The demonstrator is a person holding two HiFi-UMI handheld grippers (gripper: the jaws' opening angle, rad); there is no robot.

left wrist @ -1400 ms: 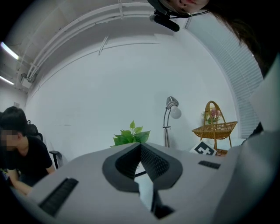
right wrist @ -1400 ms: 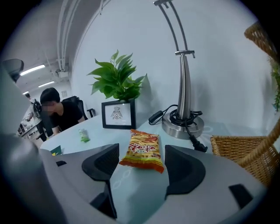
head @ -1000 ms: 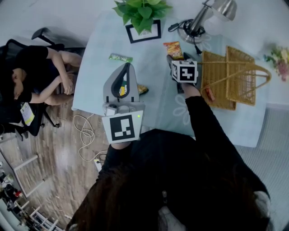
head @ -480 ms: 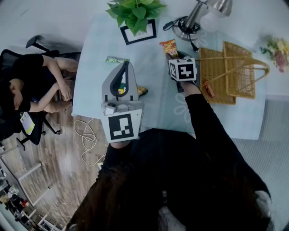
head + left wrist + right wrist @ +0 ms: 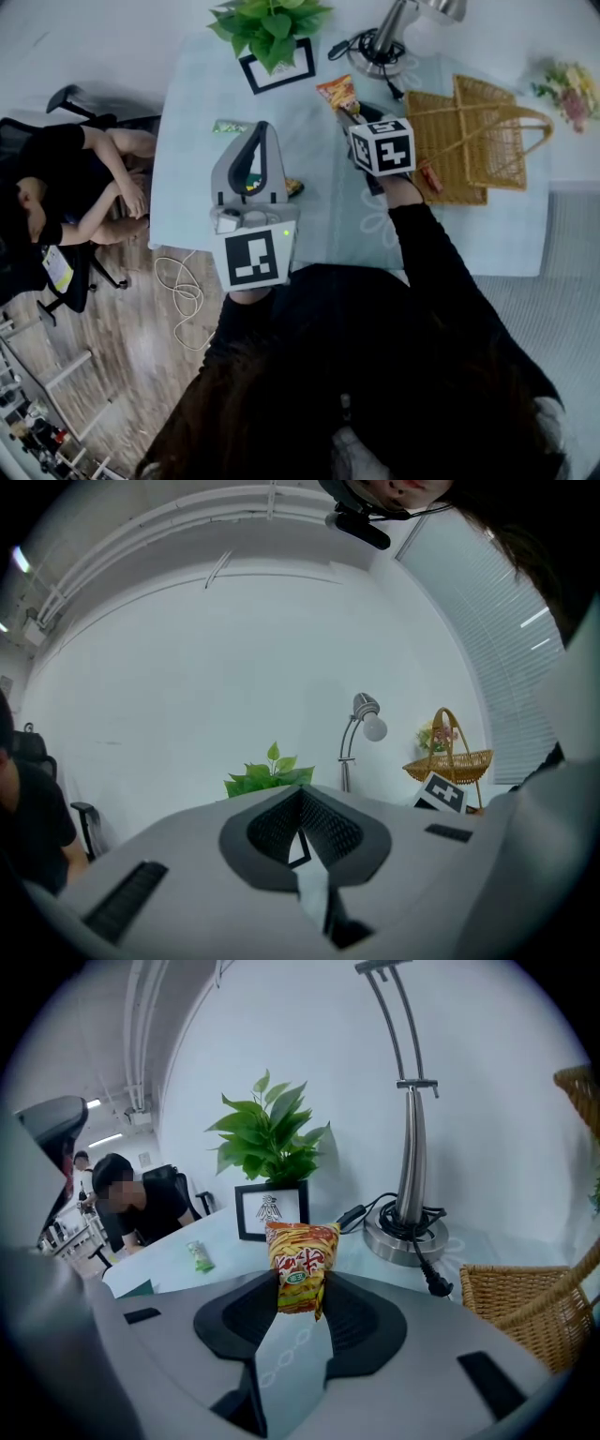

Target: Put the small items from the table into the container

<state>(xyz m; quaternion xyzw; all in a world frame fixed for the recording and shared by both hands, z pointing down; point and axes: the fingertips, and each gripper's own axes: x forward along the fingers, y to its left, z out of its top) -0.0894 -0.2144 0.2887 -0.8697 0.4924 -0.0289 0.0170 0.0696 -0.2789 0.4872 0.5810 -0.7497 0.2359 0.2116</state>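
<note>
The right gripper has the snack packet pinched by its lower edge. Its jaws are closing on it, and the bag stands upright clear of the tabletop. The packet looks light, crinkly and slick, and probably holds brittle crisps. I'd grip the flat sealed seam, not the puffed middle. The wicker basket sits at the packet's three o'clock. The left gripper hovers with its jaws together, holding nothing.

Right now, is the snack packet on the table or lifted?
Lifted: the snack packet stands upright between the closing jaws of the right gripper, above the table.
</note>
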